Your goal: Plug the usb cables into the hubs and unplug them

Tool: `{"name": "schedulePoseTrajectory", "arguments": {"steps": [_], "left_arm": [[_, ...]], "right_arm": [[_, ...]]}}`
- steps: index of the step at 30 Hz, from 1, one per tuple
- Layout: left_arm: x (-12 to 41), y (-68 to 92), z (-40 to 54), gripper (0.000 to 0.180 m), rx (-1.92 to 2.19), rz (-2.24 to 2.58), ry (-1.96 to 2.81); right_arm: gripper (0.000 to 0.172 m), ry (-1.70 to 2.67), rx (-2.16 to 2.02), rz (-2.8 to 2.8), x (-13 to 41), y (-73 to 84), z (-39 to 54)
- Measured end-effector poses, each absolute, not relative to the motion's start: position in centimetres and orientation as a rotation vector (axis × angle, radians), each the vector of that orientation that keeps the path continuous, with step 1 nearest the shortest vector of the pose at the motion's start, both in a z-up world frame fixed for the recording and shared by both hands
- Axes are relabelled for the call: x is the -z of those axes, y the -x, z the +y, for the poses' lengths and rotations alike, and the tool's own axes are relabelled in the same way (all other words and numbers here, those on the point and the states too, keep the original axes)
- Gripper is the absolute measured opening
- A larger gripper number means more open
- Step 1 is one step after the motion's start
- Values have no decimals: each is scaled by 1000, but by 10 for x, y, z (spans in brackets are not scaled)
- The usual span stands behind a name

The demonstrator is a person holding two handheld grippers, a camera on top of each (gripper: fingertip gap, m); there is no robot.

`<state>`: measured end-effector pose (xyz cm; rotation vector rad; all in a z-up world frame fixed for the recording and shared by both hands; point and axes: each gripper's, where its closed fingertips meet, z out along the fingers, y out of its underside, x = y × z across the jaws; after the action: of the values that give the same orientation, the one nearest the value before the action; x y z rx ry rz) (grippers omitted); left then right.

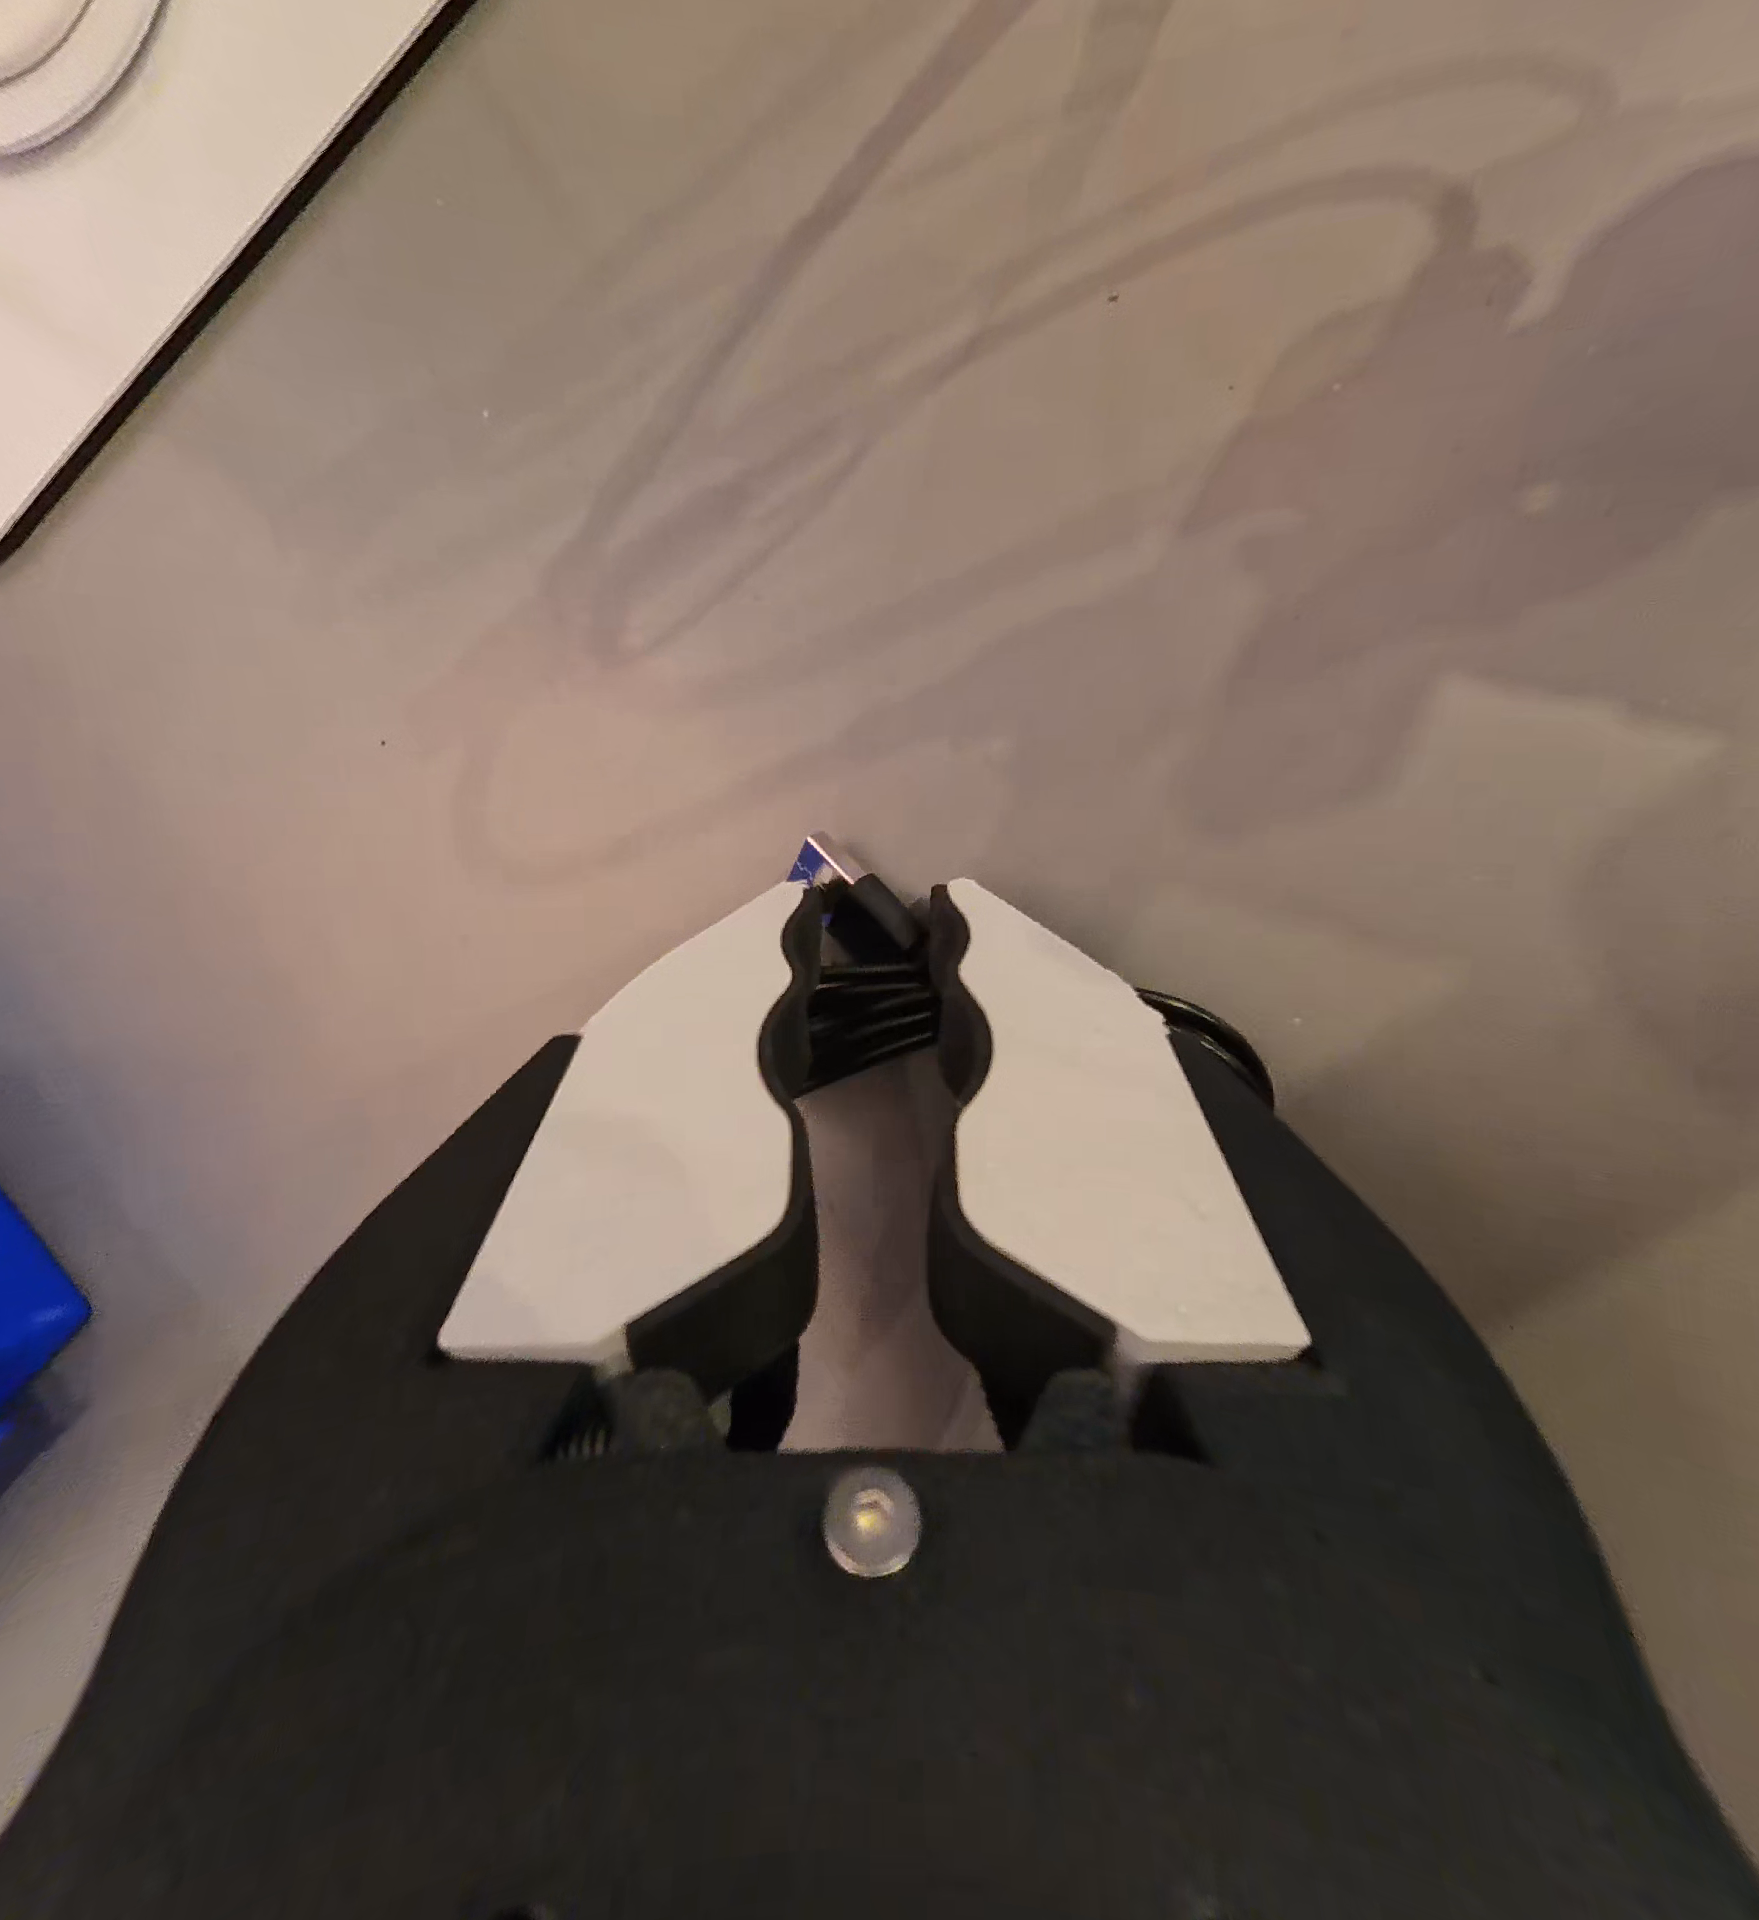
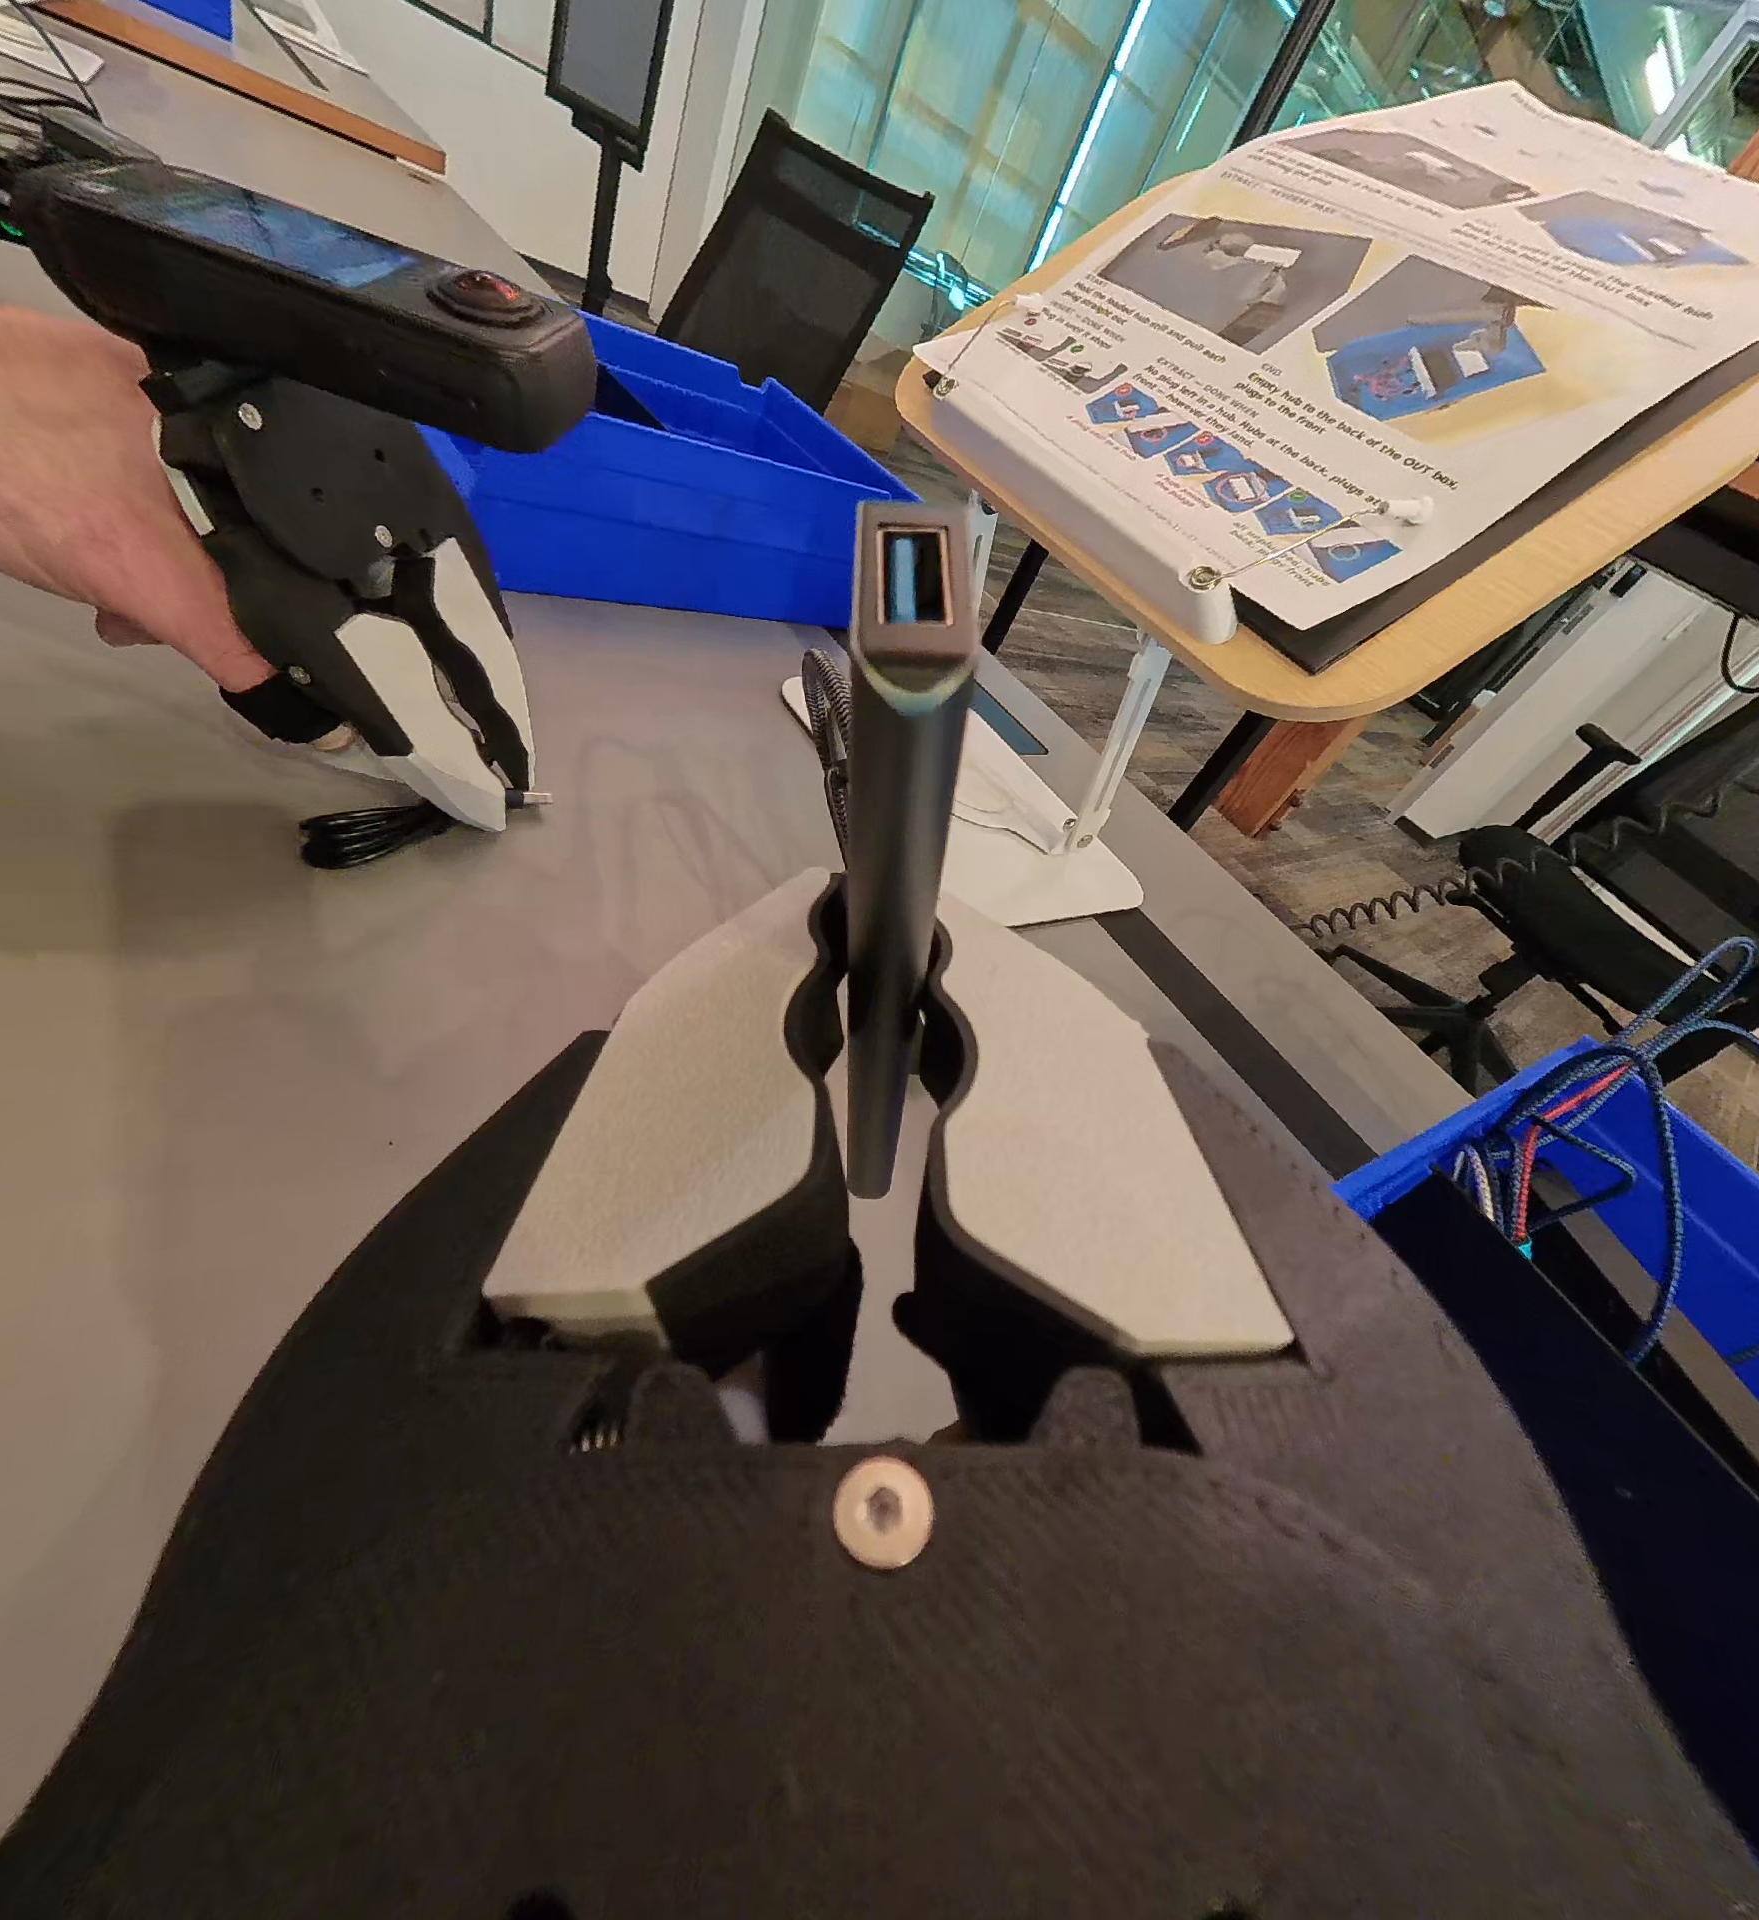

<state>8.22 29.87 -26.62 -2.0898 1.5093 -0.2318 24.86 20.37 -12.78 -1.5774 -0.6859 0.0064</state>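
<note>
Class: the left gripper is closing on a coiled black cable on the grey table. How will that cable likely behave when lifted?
Probably floppy: the black cable lies in loose loops that may sag or uncoil. Its plug looks rigid and sticks out past the left gripper, so it may tilt.

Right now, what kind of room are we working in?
Probably an office or lab workspace: grey worktable, mesh office chair, glass partition walls, and an instruction sheet on a stand.

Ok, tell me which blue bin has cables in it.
The blue bin at the right table edge: braided cables spill from it. The far blue bin shows none.
</note>
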Motion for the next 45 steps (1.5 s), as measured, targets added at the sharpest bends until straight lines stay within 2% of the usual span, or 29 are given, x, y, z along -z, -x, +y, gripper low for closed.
{"name": "schedulePoseTrajectory", "arguments": {"steps": [6,10,25,32,40,45], "left_arm": [[267,-80,297,17,348,1575,1981],[265,-82,290,16,769,1468,2035],[270,-74,291,16,551,1594,2028],[267,-76,287,8,415,1649,1815],[168,-134,241,8,348,1692,1251],[125,-167,199,8,281,1754,956]], "right_arm": [[11,1577,-15,-684,128,-248,204],[11,1576,-20,-689,128,-246,203],[11,1580,-30,-694,131,-244,204],[10,1583,-59,-694,131,-243,203],[10,1582,-510,-606,130,-229,198],[10,1559,-771,-545,126,-226,192]]}}
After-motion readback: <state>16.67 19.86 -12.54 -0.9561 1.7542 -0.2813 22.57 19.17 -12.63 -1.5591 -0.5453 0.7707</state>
